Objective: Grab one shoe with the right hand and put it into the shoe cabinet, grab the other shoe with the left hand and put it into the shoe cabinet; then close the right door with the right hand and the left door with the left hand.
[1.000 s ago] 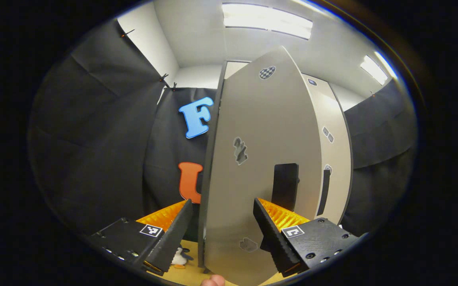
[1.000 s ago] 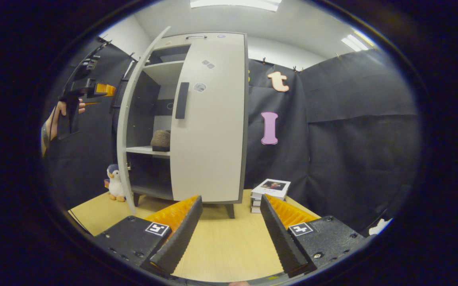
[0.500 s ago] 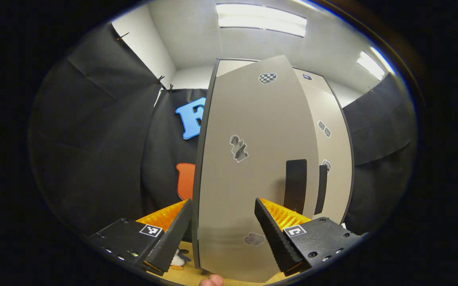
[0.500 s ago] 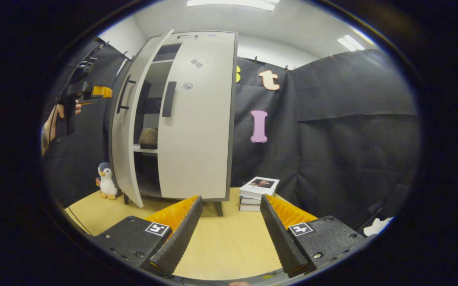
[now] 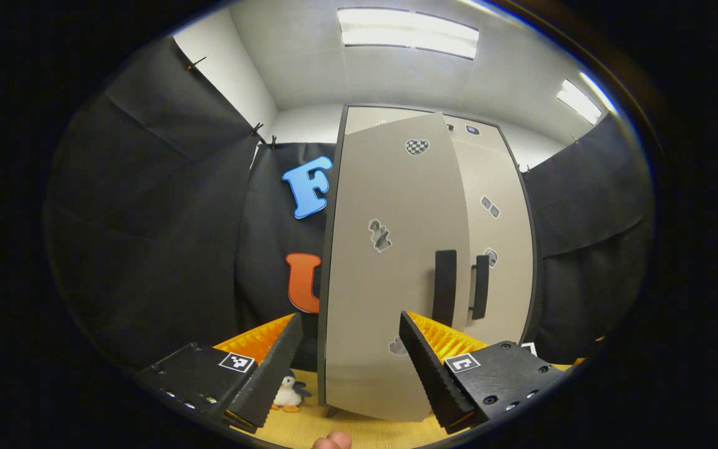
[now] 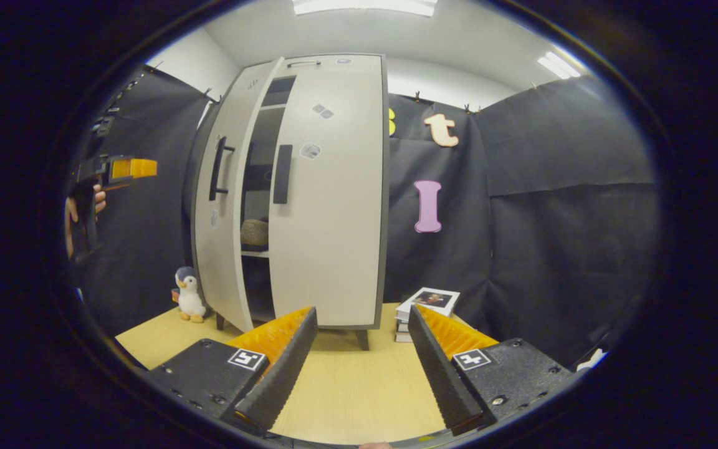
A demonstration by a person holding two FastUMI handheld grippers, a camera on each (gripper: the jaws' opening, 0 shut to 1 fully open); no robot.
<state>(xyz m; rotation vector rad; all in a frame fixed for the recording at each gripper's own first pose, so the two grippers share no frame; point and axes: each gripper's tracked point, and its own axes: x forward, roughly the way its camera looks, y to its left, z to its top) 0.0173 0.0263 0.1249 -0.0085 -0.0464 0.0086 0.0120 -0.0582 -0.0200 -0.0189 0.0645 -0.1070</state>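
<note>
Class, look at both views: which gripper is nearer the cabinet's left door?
Left. The left gripper faces the left door close up, its handle just beyond the fingers. The right gripper hangs back over the table.

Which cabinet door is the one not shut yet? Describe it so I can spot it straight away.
Find the tall pale shoe cabinet standing on the wooden table against the black cloth. The left door, nearest the toy penguin, stands ajar with a dark gap showing a shoe; the right door sits flush.
</note>
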